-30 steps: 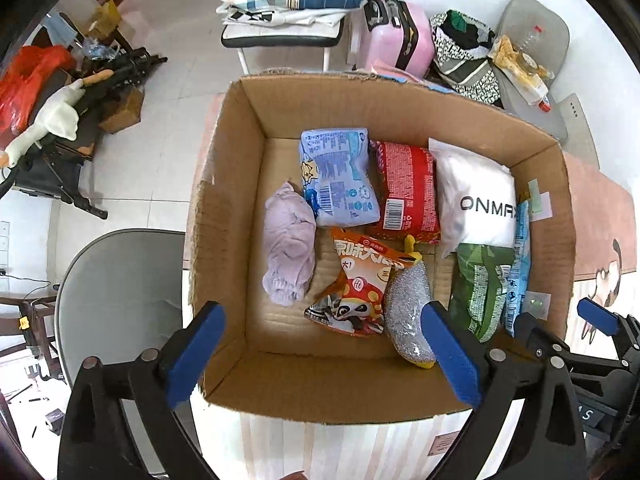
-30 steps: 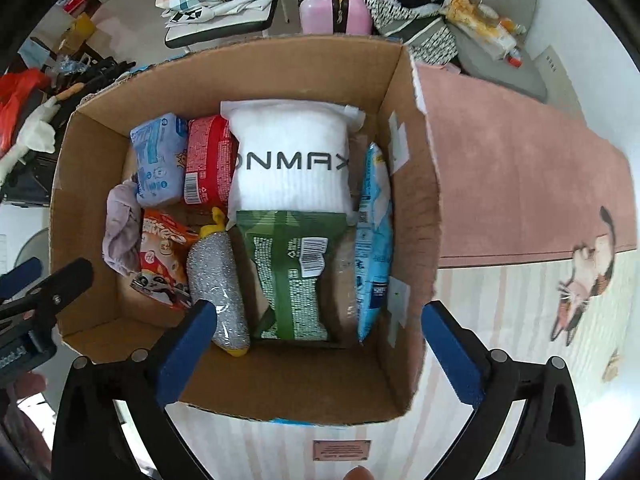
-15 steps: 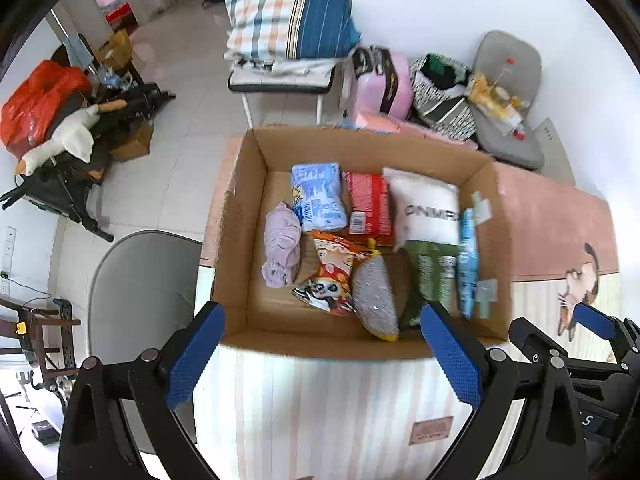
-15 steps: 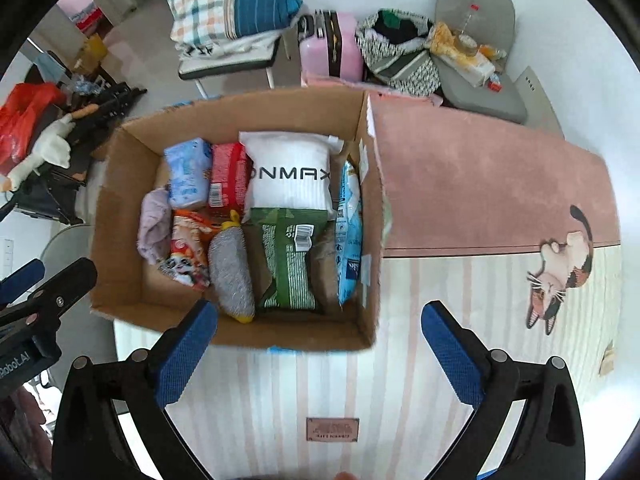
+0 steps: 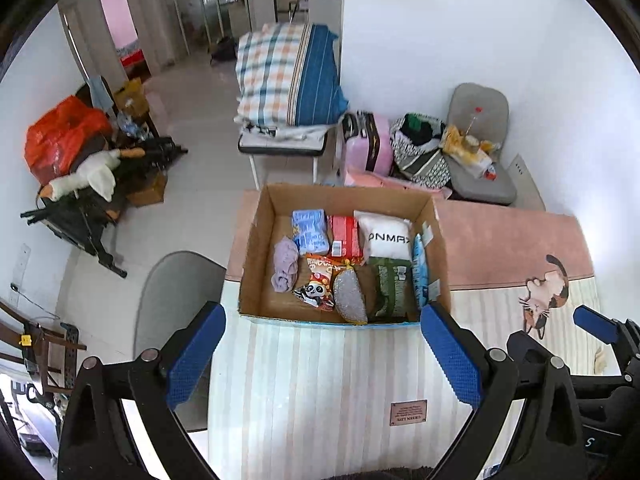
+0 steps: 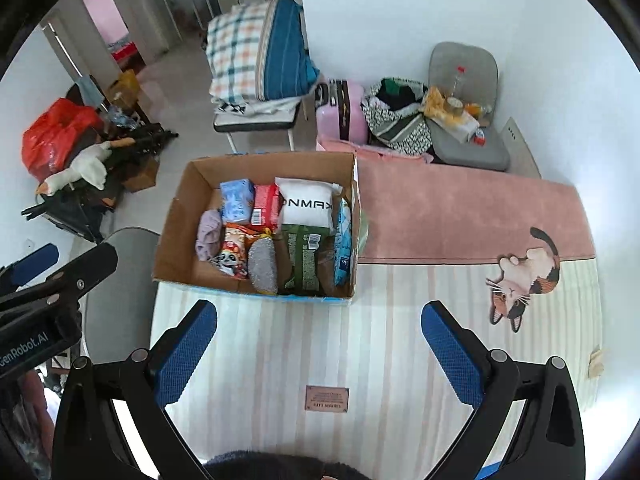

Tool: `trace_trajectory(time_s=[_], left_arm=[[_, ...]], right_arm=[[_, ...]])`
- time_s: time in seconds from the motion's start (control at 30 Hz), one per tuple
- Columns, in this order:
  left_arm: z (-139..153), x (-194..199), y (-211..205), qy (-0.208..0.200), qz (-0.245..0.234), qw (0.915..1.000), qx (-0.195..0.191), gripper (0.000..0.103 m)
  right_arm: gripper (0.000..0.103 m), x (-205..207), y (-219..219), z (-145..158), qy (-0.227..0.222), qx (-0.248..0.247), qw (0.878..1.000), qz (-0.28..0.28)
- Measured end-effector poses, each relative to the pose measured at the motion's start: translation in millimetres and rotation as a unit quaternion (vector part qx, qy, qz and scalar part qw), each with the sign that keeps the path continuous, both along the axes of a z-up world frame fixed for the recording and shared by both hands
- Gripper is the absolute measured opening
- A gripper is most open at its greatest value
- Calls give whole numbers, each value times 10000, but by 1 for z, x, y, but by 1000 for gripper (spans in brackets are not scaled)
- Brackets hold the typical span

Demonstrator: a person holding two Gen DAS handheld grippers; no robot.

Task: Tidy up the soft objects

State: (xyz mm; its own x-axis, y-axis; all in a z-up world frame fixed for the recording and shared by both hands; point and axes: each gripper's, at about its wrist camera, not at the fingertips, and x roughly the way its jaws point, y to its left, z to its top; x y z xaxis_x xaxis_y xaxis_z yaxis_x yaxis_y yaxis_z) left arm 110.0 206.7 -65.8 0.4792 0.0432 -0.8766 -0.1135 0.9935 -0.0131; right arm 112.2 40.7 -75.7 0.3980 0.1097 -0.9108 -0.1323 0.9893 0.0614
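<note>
An open cardboard box (image 5: 256,248) (image 6: 176,220) stands on a table with a striped and pink mat. Inside lie a white pillow pack (image 5: 389,236) (image 6: 307,204), a lilac cloth (image 5: 285,265) (image 6: 209,233), a blue tissue pack (image 5: 309,231), a red pack (image 5: 345,235), an orange panda snack bag (image 5: 318,282), a silver scrubber (image 5: 350,296) (image 6: 262,266), a green pack (image 5: 392,285) and a blue pack (image 5: 419,272) on edge. My left gripper (image 5: 322,354) and right gripper (image 6: 318,350) both hover open and empty, high above the mat in front of the box.
A cat picture (image 6: 520,280) marks the mat's right side, a small label (image 6: 327,399) its front. A grey chair (image 5: 168,304) stands left of the table. Beyond are a stool with folded bedding (image 5: 288,80), a pink suitcase (image 5: 366,144) and a cluttered chair (image 5: 476,148).
Both grippers have pulled up and back from the box, which now looks much smaller and farther. The box's contents have not shifted. Both stay open.
</note>
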Motion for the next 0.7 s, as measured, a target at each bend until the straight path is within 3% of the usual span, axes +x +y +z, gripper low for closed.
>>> trace_trajectory(time_s=[0.33, 0.7], left_arm=[[44, -45, -16, -327, -117, 9994, -4, 100], [62, -61, -13, -518, 23, 9986, -50, 100]], right_arm=[[103, -51, -15, 67, -525, 51, 9986, 60], [103, -78, -26, 100, -840, -53, 9964, 95]])
